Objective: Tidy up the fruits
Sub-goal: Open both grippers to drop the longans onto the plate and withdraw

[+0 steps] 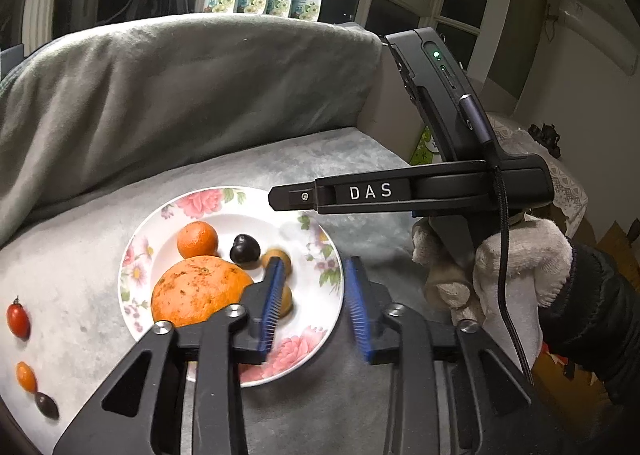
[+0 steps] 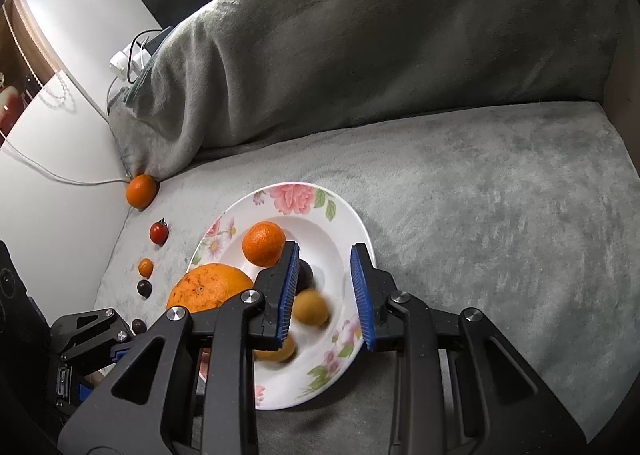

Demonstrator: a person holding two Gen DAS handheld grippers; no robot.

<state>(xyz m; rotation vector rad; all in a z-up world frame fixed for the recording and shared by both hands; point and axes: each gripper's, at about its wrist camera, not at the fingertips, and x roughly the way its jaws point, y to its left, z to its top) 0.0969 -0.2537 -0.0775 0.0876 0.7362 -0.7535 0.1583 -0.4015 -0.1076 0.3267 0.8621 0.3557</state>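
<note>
Fruits, assorted, on a white round floral-rimmed plate [image 2: 352, 215] resting on a grey plush sofa seat [image 2: 500, 191]: one large mottled orange [image 2: 208, 289], one small smooth tangerine [image 2: 262, 243], one dark purple plum [image 1: 244, 249], two blurred tan-yellow round fruits [image 2: 310, 307].

Off the plate, to its left on the seat: one small tangerine against the grey back cushion [image 2: 141, 191], one red cherry tomato [image 2: 158, 233], one small orange oval fruit [image 2: 145, 267], two dark round fruits [image 2: 144, 287].

Left gripper [image 1: 316, 291]: blue-padded fingers spread, nothing held, above the plate's right side.

Right gripper [image 2: 326, 287]: fingers spread, empty, over the plate.
</note>
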